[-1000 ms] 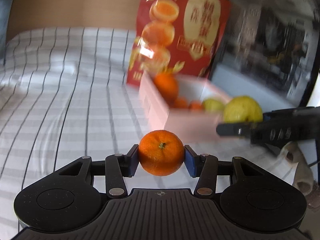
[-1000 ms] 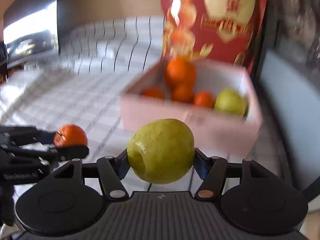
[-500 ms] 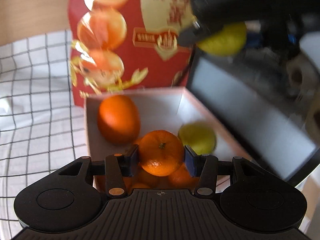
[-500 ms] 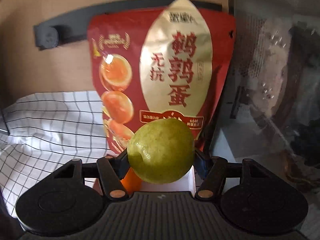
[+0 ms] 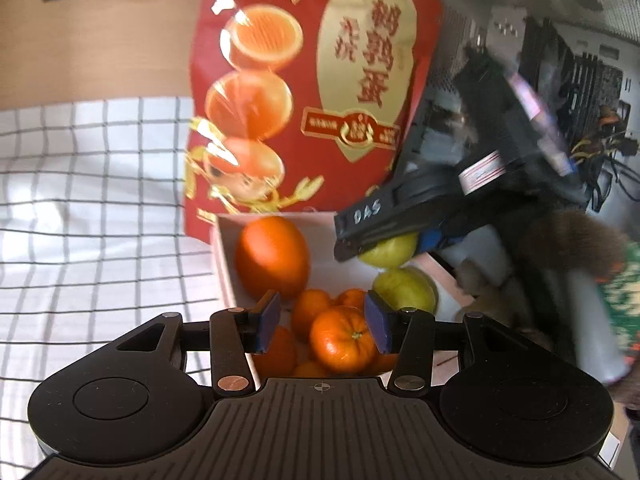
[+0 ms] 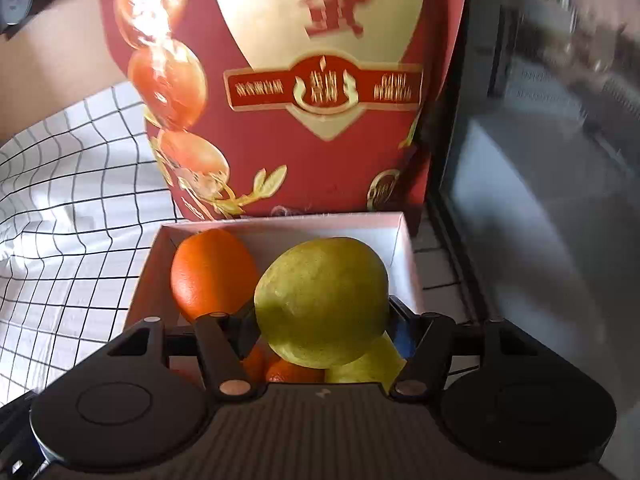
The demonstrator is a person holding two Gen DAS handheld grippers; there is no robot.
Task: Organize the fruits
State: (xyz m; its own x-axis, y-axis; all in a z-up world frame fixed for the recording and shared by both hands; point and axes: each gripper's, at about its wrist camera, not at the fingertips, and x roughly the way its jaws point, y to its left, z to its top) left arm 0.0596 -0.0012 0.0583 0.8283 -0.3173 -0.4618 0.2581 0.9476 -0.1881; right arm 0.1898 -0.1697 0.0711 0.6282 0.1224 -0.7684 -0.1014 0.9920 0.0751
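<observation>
Over the pink box, the left tongs gape around a released mandarin, while the right tongs clamp a green pear for dropping.

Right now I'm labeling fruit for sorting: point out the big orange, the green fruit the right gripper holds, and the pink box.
big orange (image 6: 212, 270): right wrist view, its front face.
green fruit (image 6: 322, 300): right wrist view, its middle.
pink box (image 6: 408, 258): right wrist view, right wall.

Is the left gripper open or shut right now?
Open: the left gripper has a gap beside the mandarin lying in the box.
</observation>
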